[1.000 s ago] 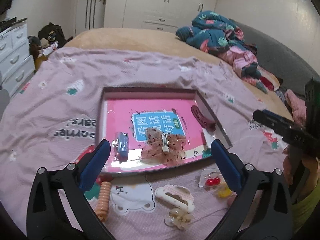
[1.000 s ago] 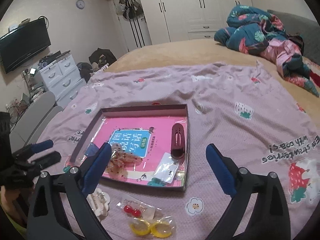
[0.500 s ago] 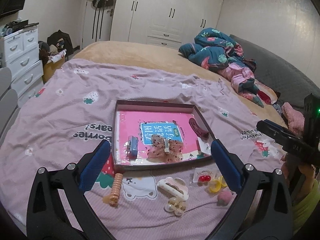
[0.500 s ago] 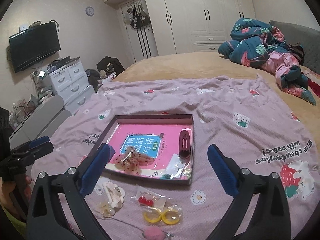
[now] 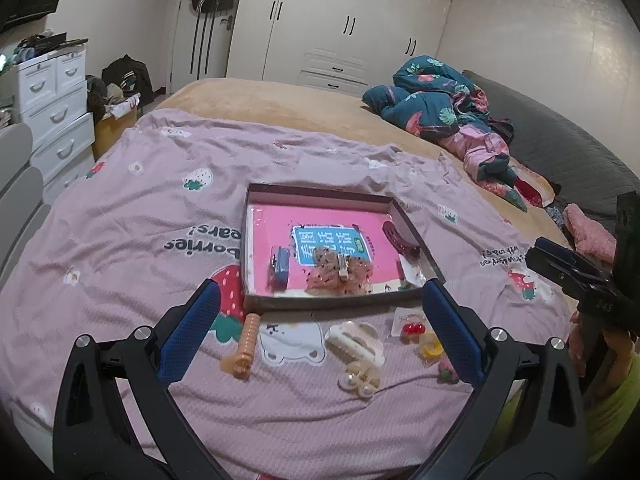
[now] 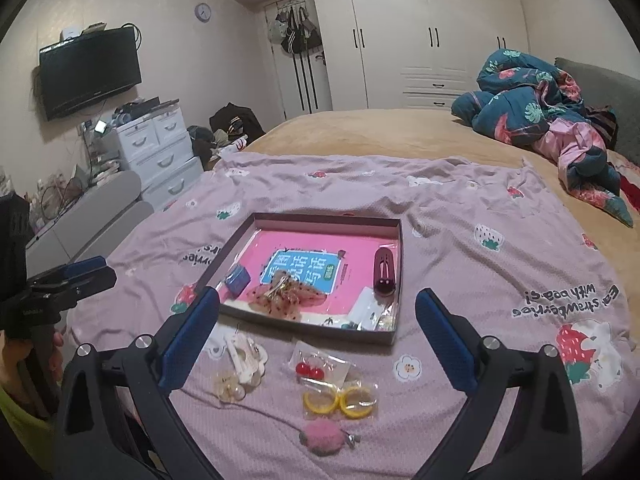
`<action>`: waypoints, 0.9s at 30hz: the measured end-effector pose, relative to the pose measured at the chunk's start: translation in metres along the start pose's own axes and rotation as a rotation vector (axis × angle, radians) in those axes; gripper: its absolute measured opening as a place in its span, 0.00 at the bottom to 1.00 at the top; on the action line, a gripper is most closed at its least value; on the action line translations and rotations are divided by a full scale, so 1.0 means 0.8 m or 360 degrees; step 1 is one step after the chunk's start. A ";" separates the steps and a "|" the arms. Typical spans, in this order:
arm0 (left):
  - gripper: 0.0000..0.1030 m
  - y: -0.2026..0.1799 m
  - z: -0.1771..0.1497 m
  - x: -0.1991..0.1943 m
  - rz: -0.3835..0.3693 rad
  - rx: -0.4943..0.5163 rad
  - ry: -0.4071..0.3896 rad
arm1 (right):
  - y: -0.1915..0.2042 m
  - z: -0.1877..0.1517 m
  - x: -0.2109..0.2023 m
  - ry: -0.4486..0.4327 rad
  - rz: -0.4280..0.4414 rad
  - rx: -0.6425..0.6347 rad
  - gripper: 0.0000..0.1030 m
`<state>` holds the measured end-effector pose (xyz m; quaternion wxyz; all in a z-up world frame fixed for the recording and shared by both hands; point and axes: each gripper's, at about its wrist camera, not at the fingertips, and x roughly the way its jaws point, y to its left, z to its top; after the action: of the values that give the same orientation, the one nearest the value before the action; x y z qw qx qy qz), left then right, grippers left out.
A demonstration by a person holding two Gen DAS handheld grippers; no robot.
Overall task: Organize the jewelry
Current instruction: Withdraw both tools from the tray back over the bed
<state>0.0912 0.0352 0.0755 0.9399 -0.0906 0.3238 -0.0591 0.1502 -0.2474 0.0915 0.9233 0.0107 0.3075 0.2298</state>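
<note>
A shallow pink-lined box lies on the pink bedspread. It holds a pink bow clip, a blue clip and a dark red clip. In front of the box lie an orange hair coil, a white clip, cherry earrings, yellow hoops and a pink pom-pom. My left gripper and right gripper are open, empty, held above these loose items.
The right gripper also shows at the right edge of the left wrist view, the left one at the left edge of the right wrist view. A heap of bedding lies far right. White drawers stand left of the bed.
Both grippers have pulled back and up from the box, so more of the bed and the loose items in front of it show. Nothing was picked up.
</note>
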 end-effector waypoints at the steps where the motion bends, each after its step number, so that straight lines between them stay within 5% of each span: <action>1: 0.91 0.000 -0.003 -0.001 0.0004 0.0005 0.0004 | 0.002 -0.004 -0.001 0.0003 -0.0002 -0.0006 0.95; 27: 0.91 -0.024 -0.066 0.014 -0.0012 0.0145 0.0184 | 0.026 -0.086 -0.014 0.0159 -0.0024 -0.0160 0.95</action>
<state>0.0660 0.0076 0.0319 0.9226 -0.0455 0.3741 -0.0824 0.0945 -0.2422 0.0449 0.9079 -0.0495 0.3414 0.2382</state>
